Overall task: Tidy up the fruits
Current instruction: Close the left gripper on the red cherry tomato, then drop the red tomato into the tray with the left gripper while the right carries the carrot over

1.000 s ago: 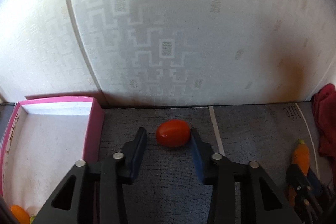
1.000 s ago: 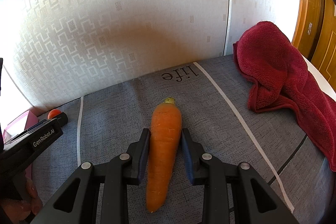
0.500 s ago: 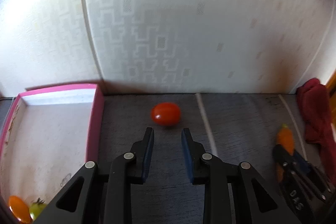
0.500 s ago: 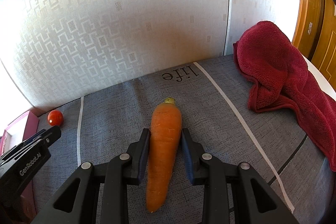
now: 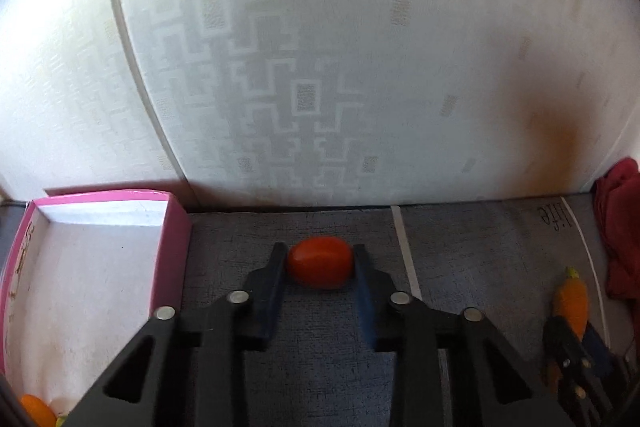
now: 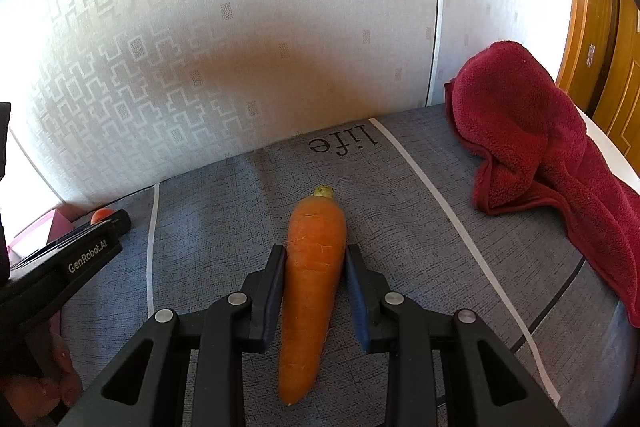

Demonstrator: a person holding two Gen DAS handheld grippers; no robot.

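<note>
Pink box (image 5: pixel 176 251) at the left end of the grey mat (image 5: pixel 480 267), back wall tight against the patterned wall (image 5: pixel 320 67); white floor mostly bare, with an orange fruit (image 5: pixel 36 409) and something pale green, too cropped to name, in the near corner. Just right of the box's pink side, left gripper (image 5: pixel 320 263) clenched on a red tomato (image 5: pixel 320 267), both pads pressed to its sides, close to the mat's back edge. Open grey mat between box and gripper, and more past the white stripe (image 5: pixel 404 247) toward the right. Farther right, right gripper (image 6: pixel 316 267) clamped around a carrot (image 6: pixel 312 291), leafy stub aimed at the wall, tip toward the camera, lying on the mat below the word "life" (image 6: pixel 344 143). Red towel (image 6: pixel 540 147) heaped at the mat's right edge, well apart from the carrot, a wooden door (image 6: pixel 600 27) behind it.
</note>
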